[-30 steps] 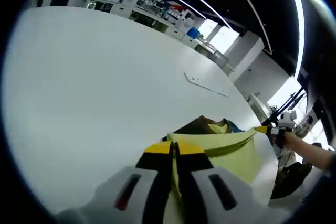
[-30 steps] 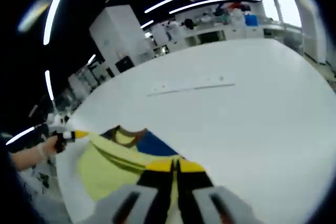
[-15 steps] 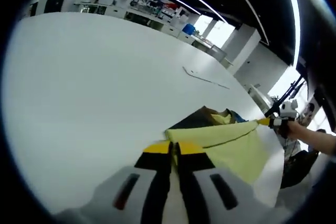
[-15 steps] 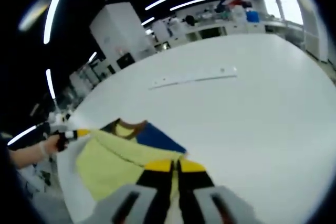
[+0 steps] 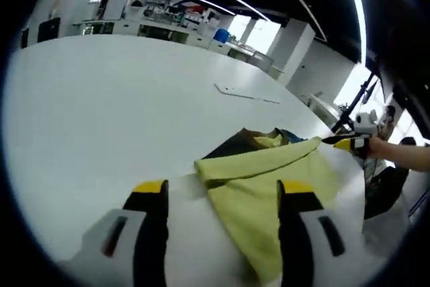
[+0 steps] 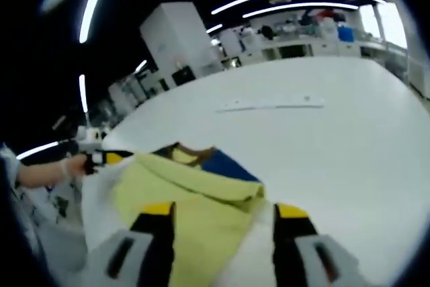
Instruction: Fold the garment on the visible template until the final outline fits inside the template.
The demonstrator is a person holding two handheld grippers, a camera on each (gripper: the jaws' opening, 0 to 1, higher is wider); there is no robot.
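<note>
Garment [image 5: 269, 179] of yellow-green cloth lies on the white tabletop [image 5: 101, 105], in the lower centre and right of the left gripper view, folded over itself so that a thick folded edge runs from the lower middle up toward the right. Behind that edge, a brown collar part [image 5: 232, 146] and a small patch of blue cloth [image 5: 292, 137] peek out. The left claw [image 5: 222, 189] rises from the bottom of this view with its two yellow-tipped jaws spread wide apart, one on each side of the folded edge, gripping nothing. At the right edge of the same view, a person's hand [image 5: 390, 152] holds the other claw, whose yellow tip lies at the garment's far corner; whether it touches the cloth cannot be told from here. In the right gripper view the garment [image 6: 195, 206] fills the lower centre, with the brown collar [image 6: 188, 150] and the blue patch [image 6: 225, 165] just above the yellow fold. The right claw [image 6: 225, 213] stands open, its jaws well apart over the cloth and holding nothing. At the left of this view a hand [image 6: 67, 166] holds the other claw near the garment's left corner. A thin pale strip [image 6: 269, 104] lies on the tabletop [image 6: 349, 139] well beyond the garment, in the upper centre; the same strip [image 5: 245, 95] shows in the left gripper view above the cloth.
</note>
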